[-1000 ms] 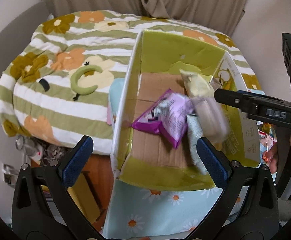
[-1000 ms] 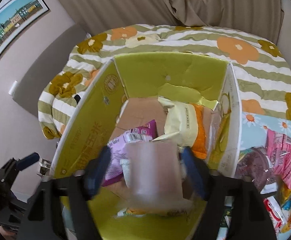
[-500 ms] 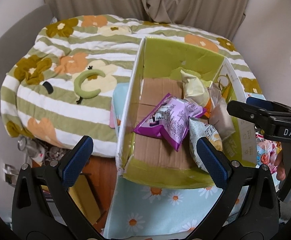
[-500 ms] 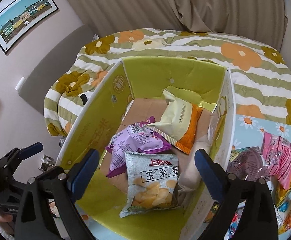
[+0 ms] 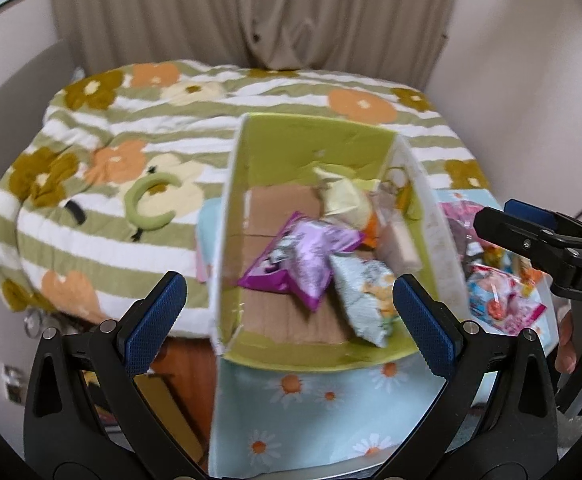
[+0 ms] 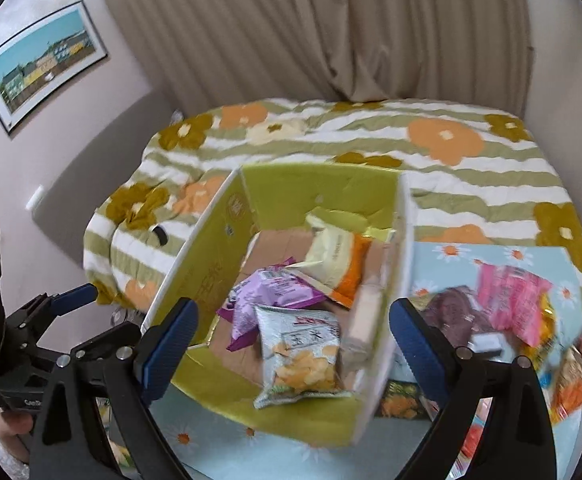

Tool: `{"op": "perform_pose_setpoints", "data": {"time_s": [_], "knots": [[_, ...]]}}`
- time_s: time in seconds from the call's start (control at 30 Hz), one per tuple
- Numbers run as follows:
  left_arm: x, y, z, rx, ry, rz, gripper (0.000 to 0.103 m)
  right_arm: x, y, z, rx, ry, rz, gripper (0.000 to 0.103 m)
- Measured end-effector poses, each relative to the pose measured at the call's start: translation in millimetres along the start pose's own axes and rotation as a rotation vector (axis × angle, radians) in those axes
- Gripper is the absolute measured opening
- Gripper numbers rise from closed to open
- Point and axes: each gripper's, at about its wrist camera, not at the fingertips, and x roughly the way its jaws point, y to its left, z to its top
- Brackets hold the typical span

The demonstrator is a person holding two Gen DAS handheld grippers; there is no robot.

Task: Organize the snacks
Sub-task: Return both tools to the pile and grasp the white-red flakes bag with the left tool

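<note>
Silver chip bag (image 6: 301, 354) now lies in the green-lined cardboard box (image 6: 211, 256); a second ago it was between our right gripper (image 6: 291, 334) jaws. Those jaws have just been opening and stand spread, empty. Left gripper (image 5: 287, 312) spread too. One more snack stowed. Bag sits at the box's 6 o'clock, flat, touching the purple packet (image 6: 271, 292). Loose snacks (image 6: 507, 304) remain at 3 o'clock.

The right gripper (image 6: 291, 340) hangs with jaws wide and nothing between them, above a green box (image 6: 207, 256) holding a silver chip bag (image 6: 301, 356), a purple packet (image 6: 269, 292) and a yellow-orange packet (image 6: 337, 260). More snacks (image 6: 507, 300) lie right of the box (blurred). The left gripper (image 6: 55, 300) shows at far left
</note>
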Motion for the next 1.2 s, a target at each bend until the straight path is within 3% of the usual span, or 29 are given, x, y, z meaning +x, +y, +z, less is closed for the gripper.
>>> {"op": "perform_pose_setpoints", "data": {"time_s": [0.2, 0.57, 0.77, 0.93, 1.2], "knots": [[-2, -42, 1, 0.083, -0.013, -0.092, 0.102, -46, -20, -21, 0.056, -0.07, -0.105, 0.095], [1, -155, -9, 0.207, -0.01, -0.172, 0.102, -128, -107, -58, 0.178, -0.167, -0.257, 0.095], [21, -221, -21, 0.202, 0.045, -0.188, 0.102, -156, -168, -80, 0.203, -0.125, -0.3, 0.095], [44, -265, -34, 0.194, 0.093, -0.18, 0.102, -168, -221, -97, 0.257, -0.085, -0.278, 0.095], [97, -300, -47, 0.258, 0.206, -0.143, 0.102, -144, -286, -119, 0.315, 0.027, -0.221, 0.095]]}}
